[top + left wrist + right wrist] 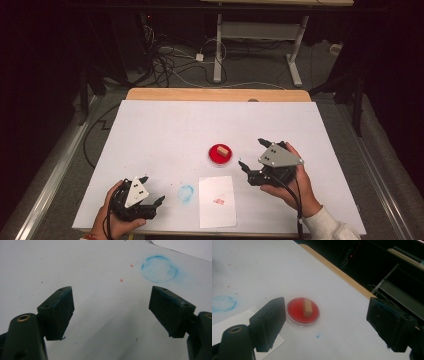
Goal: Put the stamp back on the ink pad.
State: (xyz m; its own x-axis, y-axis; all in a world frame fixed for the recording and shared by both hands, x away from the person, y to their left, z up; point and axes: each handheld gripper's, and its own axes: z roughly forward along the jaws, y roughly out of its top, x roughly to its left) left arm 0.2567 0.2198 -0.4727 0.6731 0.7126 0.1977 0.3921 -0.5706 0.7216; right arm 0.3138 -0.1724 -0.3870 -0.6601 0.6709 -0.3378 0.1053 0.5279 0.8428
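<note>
The shallow round red dish [220, 154] holding a small tan wooden block [223, 149] sits mid-tabletop. My right gripper [252, 157] hovers just beside it, jaws spread, empty; next I must pinch the block. My left gripper [151, 191] idles near the front edge, jaws spread.

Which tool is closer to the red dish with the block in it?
Right. The right tool sits just right of the red dish; the left tool is far off, near the table's front-left.

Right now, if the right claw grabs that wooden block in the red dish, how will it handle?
The block looks like a small squared wooden piece, so probably stiff, light and unlikely to roll. It lies flat in the red dish, so it may come out wet or slippery. The shallow dish looks light and could slide on the smooth table if nudged.
</note>
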